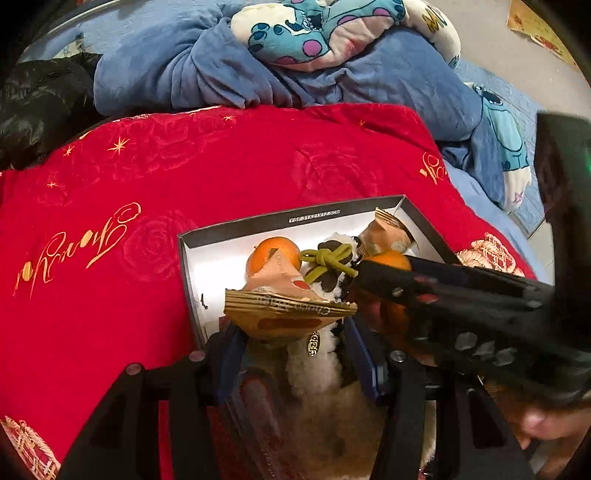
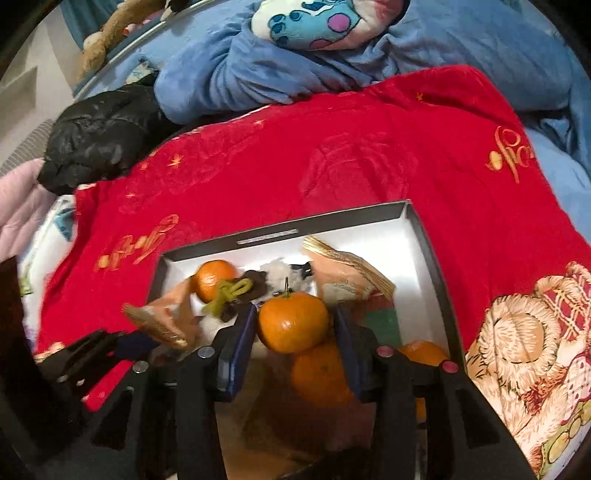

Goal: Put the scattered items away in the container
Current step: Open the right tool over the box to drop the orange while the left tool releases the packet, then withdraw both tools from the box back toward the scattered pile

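Observation:
A dark-rimmed box with a white inside (image 1: pixel 192 258) (image 2: pixel 424 236) lies on a red blanket. In it are a tangerine (image 1: pixel 273 253) (image 2: pixel 212 278), a fluffy white toy with a green knot (image 1: pixel 325 258) (image 2: pixel 231 291), a snack packet (image 1: pixel 386 232) (image 2: pixel 351 273) and more tangerines (image 2: pixel 317 373). My left gripper (image 1: pixel 291 332) is shut on a tan snack packet (image 1: pixel 288 310) over the box; it also shows in the right wrist view (image 2: pixel 162 321). My right gripper (image 2: pixel 293 325) is shut on a stemmed tangerine (image 2: pixel 291 321) above the box, and reaches in from the right in the left wrist view (image 1: pixel 369 280).
The red blanket (image 1: pixel 258 158) (image 2: pixel 332 147) covers the bed around the box. Crumpled blue bedding (image 1: pixel 221 74) and a blue cartoon plush (image 1: pixel 314 33) lie behind it. A black bag (image 1: pixel 40 103) (image 2: pixel 96 133) sits at the far left.

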